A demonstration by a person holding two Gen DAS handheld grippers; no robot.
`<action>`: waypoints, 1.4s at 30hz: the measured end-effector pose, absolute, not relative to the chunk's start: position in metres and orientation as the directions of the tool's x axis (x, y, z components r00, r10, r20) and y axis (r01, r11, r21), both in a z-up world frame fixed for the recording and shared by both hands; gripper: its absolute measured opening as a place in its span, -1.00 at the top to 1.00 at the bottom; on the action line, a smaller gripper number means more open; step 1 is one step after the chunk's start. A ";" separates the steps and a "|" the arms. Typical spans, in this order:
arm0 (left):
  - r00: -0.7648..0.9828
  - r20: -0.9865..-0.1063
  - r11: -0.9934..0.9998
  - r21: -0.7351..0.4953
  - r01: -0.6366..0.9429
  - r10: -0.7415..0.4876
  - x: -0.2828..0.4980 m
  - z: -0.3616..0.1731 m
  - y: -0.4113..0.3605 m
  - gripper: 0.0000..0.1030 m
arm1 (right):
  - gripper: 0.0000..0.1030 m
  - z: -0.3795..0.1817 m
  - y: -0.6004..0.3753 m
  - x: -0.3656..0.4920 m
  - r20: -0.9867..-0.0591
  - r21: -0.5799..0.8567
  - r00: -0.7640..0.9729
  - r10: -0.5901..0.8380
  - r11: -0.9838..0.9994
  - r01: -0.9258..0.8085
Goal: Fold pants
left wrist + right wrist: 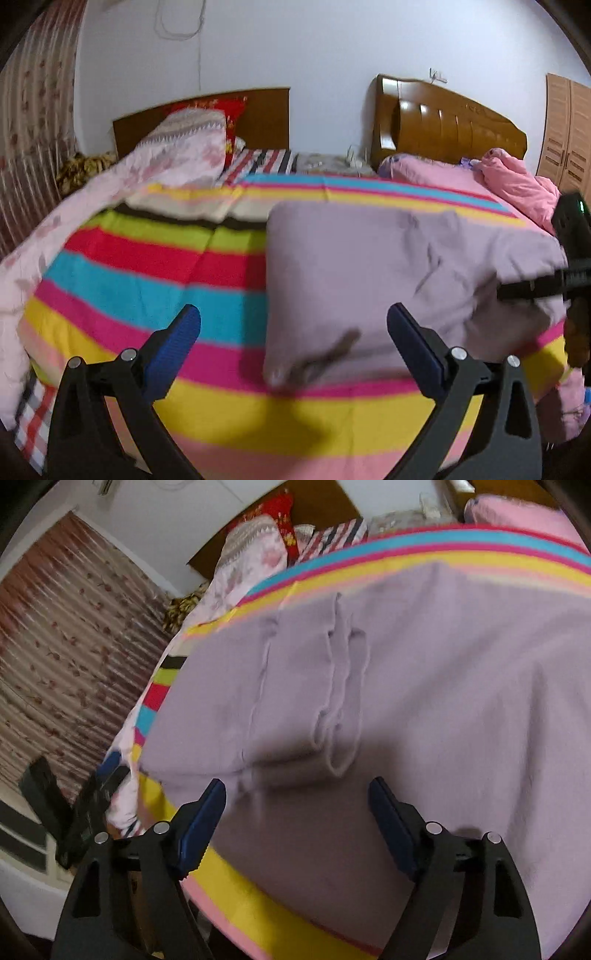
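The left gripper has its blue-padded jaws spread wide with nothing pinched; the near corner of the lilac pants lies between and just ahead of its fingertips, the rest reaching ahead and to its right. The right gripper is also spread and clamps nothing; the pants fill the space between and ahead of its jaws, a bunched ridge of cloth just beyond them. Under both lies a striped bedsheet.
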State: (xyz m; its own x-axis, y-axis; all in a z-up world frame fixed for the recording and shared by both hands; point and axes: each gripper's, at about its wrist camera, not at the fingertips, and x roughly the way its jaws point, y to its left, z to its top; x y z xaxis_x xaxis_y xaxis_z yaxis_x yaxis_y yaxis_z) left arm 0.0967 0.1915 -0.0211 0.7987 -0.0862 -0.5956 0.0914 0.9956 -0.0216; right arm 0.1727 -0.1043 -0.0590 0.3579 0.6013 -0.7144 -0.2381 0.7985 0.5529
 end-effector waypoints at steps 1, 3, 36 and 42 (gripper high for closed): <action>0.797 -0.597 0.996 -0.027 0.090 -0.089 0.092 -0.025 0.192 -0.96 | -0.52 -0.058 -0.101 0.176 -0.715 0.558 0.351 0.605 0.796 -0.236; 0.796 -0.598 0.995 -0.031 0.092 -0.092 0.085 -0.034 0.195 -0.96 | -0.52 -0.060 -0.093 0.186 -0.706 0.587 0.331 0.626 0.779 -0.223; 0.716 -0.695 0.997 0.078 -0.012 0.063 0.140 -0.062 0.238 -0.97 | 0.73 -0.070 -0.112 0.183 -0.641 0.626 0.464 0.612 0.766 -0.145; 0.710 -0.696 0.991 0.132 -0.019 0.106 0.141 -0.057 0.235 -0.97 | 0.73 -0.053 -0.109 0.181 -0.597 0.629 0.500 0.627 0.753 -0.194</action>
